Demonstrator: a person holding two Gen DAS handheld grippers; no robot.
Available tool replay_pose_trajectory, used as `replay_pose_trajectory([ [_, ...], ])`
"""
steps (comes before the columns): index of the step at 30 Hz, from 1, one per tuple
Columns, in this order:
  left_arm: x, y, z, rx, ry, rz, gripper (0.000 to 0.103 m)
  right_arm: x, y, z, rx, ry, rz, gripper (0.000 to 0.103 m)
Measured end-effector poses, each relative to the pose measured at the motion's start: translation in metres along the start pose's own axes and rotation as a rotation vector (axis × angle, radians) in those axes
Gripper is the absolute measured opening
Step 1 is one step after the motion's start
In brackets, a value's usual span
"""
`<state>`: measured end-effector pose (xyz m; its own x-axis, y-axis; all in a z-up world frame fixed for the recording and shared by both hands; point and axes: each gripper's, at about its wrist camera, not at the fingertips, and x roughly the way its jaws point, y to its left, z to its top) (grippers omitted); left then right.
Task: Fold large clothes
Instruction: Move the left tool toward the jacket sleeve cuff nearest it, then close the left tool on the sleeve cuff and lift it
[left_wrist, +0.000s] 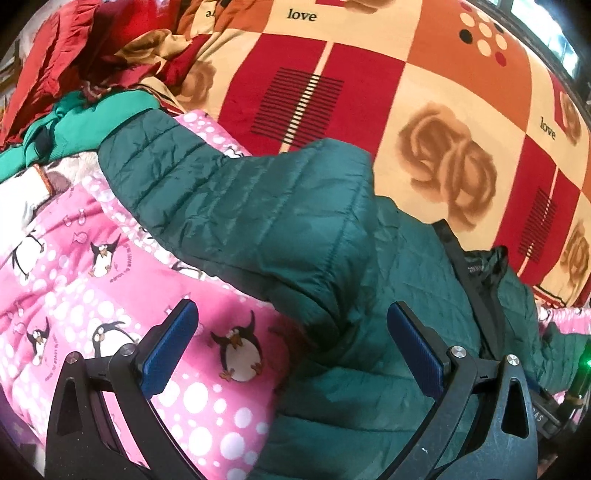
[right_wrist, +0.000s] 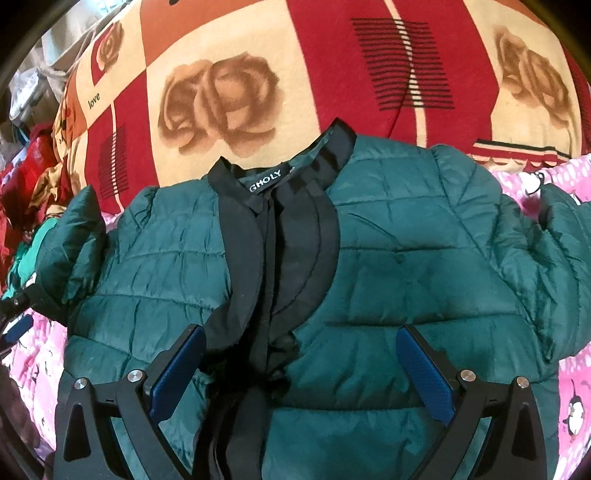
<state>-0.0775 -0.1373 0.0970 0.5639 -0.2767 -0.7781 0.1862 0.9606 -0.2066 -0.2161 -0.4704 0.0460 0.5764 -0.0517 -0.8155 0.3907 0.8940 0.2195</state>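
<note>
Both my views look warm and evenly lit, colours saturated. Fisheye bending curves the checked blanket (left_wrist: 424, 74) hard toward dark vignetted corners. A green lamp (left_wrist: 586, 363) flares at the edge of my left view. Soft blur smears the quilted jacket (right_wrist: 406, 258); shadows stay faint.

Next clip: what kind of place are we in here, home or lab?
Probably a home bedroom. The green jacket lies on a bed with a rose-print blanket and a pink penguin quilt, and other clothes are heaped at the far side.
</note>
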Motion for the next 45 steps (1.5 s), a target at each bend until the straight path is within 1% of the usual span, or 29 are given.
replay_pose_trajectory([
  [5,0.001,0.004,0.005,0.025,-0.010,0.022,0.102,0.003,0.001,0.003,-0.003,0.004,-0.007,0.102],
  [8,0.001,0.015,0.013,0.012,-0.018,0.024,0.102,0.003,0.002,0.004,0.002,0.003,0.001,0.102],
  [13,0.001,0.050,0.035,-0.079,-0.055,0.049,0.102,0.005,0.006,0.004,-0.009,0.009,0.009,0.102],
  [16,0.005,0.076,0.049,-0.131,-0.071,0.090,0.102,0.008,0.009,0.003,-0.020,0.015,0.012,0.102],
  [19,0.017,0.103,0.063,-0.174,-0.080,0.143,0.102,0.008,0.009,0.003,-0.020,0.021,0.018,0.102],
  [23,0.045,0.140,0.079,-0.221,-0.082,0.251,0.102,0.006,0.007,0.003,-0.011,0.018,0.028,0.102],
  [25,0.055,0.152,0.084,-0.235,-0.091,0.279,0.102,0.006,0.006,0.002,-0.013,0.021,0.029,0.102],
  [29,0.070,0.166,0.093,-0.241,-0.123,0.305,0.102,0.007,0.006,0.002,-0.028,0.028,0.017,0.102],
  [32,0.080,0.166,0.101,-0.216,-0.140,0.326,0.102,0.011,0.006,0.005,-0.047,0.039,-0.002,0.102],
  [34,0.090,0.167,0.106,-0.217,-0.121,0.335,0.102,0.014,0.007,0.005,-0.057,0.040,-0.015,0.102],
  [36,0.100,0.172,0.109,-0.234,-0.101,0.324,0.100,0.016,0.007,0.005,-0.058,0.042,-0.016,0.102],
  [37,0.102,0.173,0.109,-0.238,-0.107,0.326,0.094,0.016,0.007,0.005,-0.057,0.042,-0.015,0.102],
  [38,0.102,0.173,0.109,-0.234,-0.119,0.326,0.080,0.018,0.007,0.005,-0.054,0.044,-0.015,0.102],
  [39,0.102,0.173,0.108,-0.229,-0.127,0.311,0.067,0.018,0.007,0.005,-0.052,0.044,-0.014,0.102],
  [40,0.104,0.174,0.108,-0.232,-0.113,0.274,0.037,0.018,0.006,0.005,-0.049,0.044,-0.014,0.102],
  [41,0.105,0.176,0.109,-0.238,-0.092,0.246,0.026,0.019,0.006,0.005,-0.046,0.044,-0.013,0.102],
  [42,0.103,0.176,0.109,-0.242,-0.093,0.230,0.023,0.019,0.006,0.005,-0.045,0.043,-0.012,0.102],
  [43,0.097,0.176,0.108,-0.242,-0.105,0.211,0.014,0.019,0.006,0.005,-0.045,0.044,-0.013,0.102],
  [45,0.084,0.175,0.108,-0.238,-0.124,0.178,0.013,0.019,0.006,0.005,-0.047,0.044,-0.016,0.102],
])
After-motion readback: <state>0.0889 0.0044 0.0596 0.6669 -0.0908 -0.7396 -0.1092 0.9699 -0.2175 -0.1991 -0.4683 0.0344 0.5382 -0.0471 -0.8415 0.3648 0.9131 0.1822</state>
